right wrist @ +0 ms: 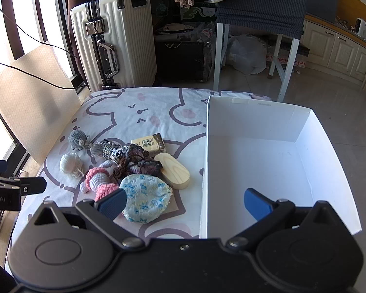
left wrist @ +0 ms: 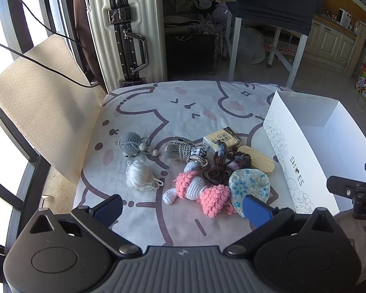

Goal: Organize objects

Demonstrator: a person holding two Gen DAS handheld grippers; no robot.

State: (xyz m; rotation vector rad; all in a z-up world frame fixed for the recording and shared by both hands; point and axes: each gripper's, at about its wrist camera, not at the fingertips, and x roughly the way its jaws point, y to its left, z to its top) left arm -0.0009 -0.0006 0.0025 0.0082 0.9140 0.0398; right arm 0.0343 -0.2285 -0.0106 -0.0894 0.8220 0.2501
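- Left wrist view: the left tool (left wrist: 181, 207) hangs low in the frame with its blue pads spread wide and nothing between them, over a desk covered in a cartoon-cat cloth (left wrist: 183, 102).
- A pink and white crochet doll (left wrist: 197, 193) lies in the centre, its long axis running from upper left to lower right; its lower end touches a round floral fabric pouch (left wrist: 250, 186).
- Above these sit a tangle of dark brown yarn (left wrist: 222, 166), a grey rope knot (left wrist: 185, 151), a small yellow carton (left wrist: 222, 138) and a smooth oval wooden block (left wrist: 258, 161), all crowded together.
- Apart on the left are a grey crochet ball (left wrist: 130, 144) and a white yarn ball (left wrist: 139, 174).
- The white shoe box (left wrist: 288, 146) stands open at the right, and the right tool's black body shows at the right edge.
- Right wrist view: the right tool (right wrist: 185, 205) is likewise wide open and empty, one pad over the pouch (right wrist: 146, 195), the other over the box (right wrist: 275, 161).
- The box's long axis runs away up the frame; the doll (right wrist: 97, 180) lies left of the pouch.
- A ribbed white suitcase (right wrist: 114, 39) stands behind the desk at upper left.
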